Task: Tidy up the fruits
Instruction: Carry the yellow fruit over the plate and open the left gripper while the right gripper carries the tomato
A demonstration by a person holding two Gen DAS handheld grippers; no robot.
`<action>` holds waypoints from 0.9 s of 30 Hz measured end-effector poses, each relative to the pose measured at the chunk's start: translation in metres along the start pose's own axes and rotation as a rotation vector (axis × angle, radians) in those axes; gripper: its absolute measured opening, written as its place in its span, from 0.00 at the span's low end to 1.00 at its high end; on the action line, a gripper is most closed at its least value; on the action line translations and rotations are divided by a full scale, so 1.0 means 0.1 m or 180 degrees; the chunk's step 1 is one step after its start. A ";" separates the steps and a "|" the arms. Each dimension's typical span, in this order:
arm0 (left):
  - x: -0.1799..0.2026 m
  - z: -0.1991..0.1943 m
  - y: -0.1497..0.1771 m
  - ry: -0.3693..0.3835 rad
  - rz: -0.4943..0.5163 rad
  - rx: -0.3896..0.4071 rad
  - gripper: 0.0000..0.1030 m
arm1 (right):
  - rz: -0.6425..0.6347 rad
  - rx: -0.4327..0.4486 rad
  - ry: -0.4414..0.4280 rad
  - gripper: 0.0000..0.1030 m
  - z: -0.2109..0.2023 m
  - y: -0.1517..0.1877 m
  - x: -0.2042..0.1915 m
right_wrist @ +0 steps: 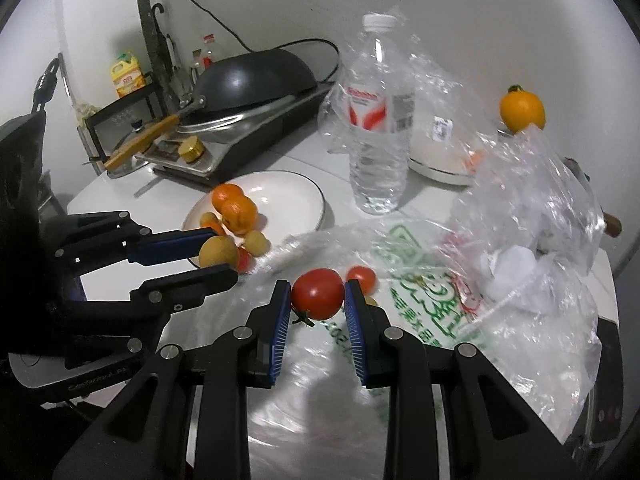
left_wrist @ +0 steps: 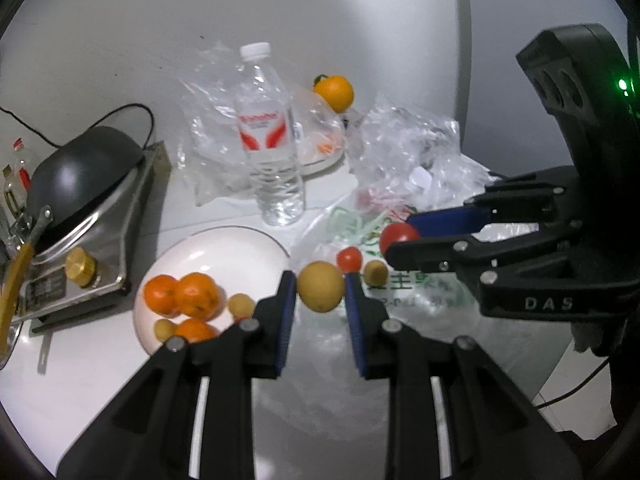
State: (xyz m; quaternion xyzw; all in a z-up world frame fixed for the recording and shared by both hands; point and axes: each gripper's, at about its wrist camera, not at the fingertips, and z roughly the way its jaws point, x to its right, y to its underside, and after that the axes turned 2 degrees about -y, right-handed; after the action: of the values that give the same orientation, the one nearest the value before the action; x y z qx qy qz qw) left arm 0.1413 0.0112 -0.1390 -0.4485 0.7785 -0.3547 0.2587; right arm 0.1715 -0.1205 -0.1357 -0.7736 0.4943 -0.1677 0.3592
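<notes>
Left gripper (left_wrist: 320, 288) is clamped on a small yellow fruit (left_wrist: 321, 286) beside the plate (left_wrist: 224, 248), right gripper (right_wrist: 317, 296) on a tomato (right_wrist: 317, 293) above the bag: both light, round, likely bruise-prone, best held mid-body.

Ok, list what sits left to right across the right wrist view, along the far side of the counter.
Yellow jug → wok → water bottle → orange.
</notes>
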 end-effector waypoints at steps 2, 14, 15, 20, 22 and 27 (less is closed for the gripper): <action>-0.07 -0.04 0.01 -0.0013 -0.0013 0.0034 0.25 | -0.0019 0.0005 -0.0012 0.29 0.01 -0.04 -0.07; -0.48 -0.22 0.05 -0.0107 -0.0113 0.0191 0.25 | -0.0161 0.0043 -0.0078 0.29 0.09 -0.27 -0.44; -0.52 -0.22 0.05 -0.0115 -0.0134 0.0196 0.25 | -0.0169 0.0043 -0.0077 0.29 0.10 -0.29 -0.45; -0.65 -0.20 0.05 -0.0187 -0.0169 0.0211 0.25 | -0.0216 0.0062 -0.0102 0.29 0.17 -0.40 -0.52; -0.71 -0.18 0.05 -0.0224 -0.0172 0.0209 0.25 | -0.0228 0.0061 -0.0116 0.29 0.20 -0.43 -0.53; -0.84 -0.07 0.01 -0.0297 -0.0167 0.0185 0.25 | -0.0222 0.0057 -0.0147 0.29 0.32 -0.51 -0.48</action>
State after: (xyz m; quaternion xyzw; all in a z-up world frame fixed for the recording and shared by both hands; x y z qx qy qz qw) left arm 0.1745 0.0880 -0.1284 -0.4771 0.7430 -0.3625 0.2983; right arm 0.2023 -0.0525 -0.1161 -0.7909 0.4570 -0.1666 0.3714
